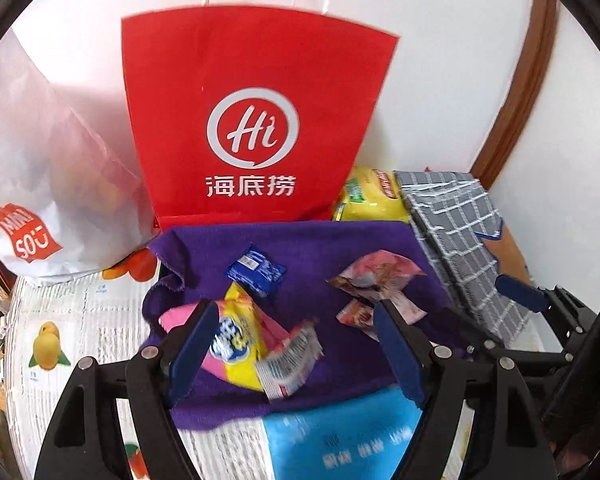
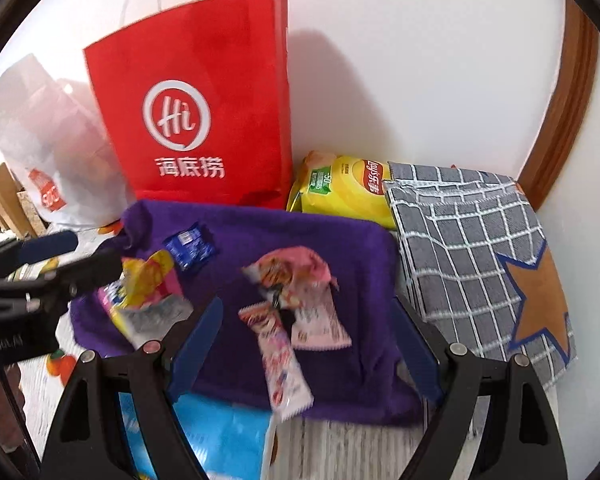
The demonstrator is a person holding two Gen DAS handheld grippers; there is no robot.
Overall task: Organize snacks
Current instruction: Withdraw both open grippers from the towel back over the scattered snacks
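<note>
"Hi 海底捞" on red paper bag [image 1: 256, 120], "MINISO" on white bag [image 1: 40, 160]

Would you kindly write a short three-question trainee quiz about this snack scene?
1. True or false: the small blue packet lies on the purple towel.
2. Which stands behind the towel? A) red paper bag B) green bucket C) glass jar
3. Fill in: the left gripper and right gripper both have ____ jaws.

Key: 1 true; 2 A; 3 open.
</note>
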